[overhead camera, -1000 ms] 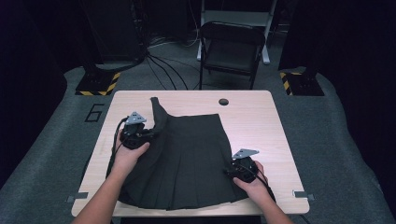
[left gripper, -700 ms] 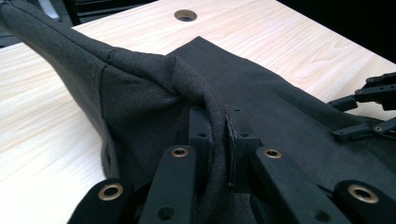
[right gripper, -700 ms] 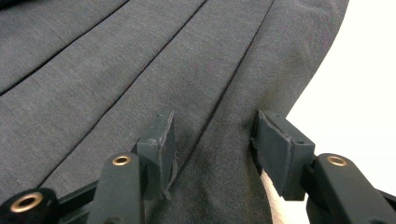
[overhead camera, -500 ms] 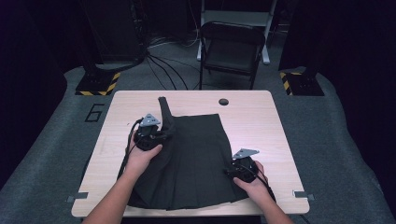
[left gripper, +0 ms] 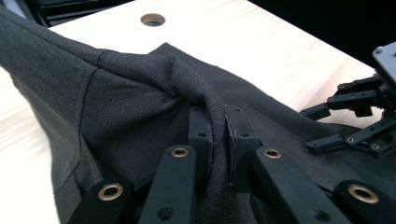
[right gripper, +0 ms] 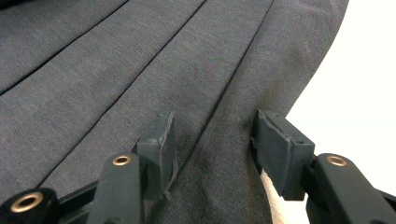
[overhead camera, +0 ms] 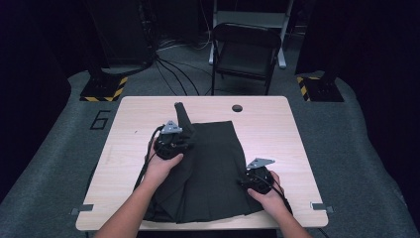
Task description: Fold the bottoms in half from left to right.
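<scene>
A dark grey pleated skirt (overhead camera: pixel 210 173) of finely woven cloth is lying spread over the middle of the pale wood-grain surface (overhead camera: pixel 297 144), its hem hanging slightly over the near edge. Long straight pleats are running down the fabric, and its right border is curving against the bare wood.

The left gripper (overhead camera: pixel 184 144) is sitting over the skirt's upper left part, with its jaws pressed together on a raised ridge of the cloth (left gripper: pixel 217 121). From that pinch the fabric is rising in a soft rounded fold, and one narrow corner is standing up toward the far side of the surface, pointing at a small round hole (overhead camera: pixel 237 108) in the wood.

The right gripper (overhead camera: pixel 247 179) is resting on the skirt near its lower right edge. Its jaws are standing apart with their grey pads set down on the cloth (right gripper: pixel 210 135), a pleated strip lying flat between them, not squeezed.
</scene>
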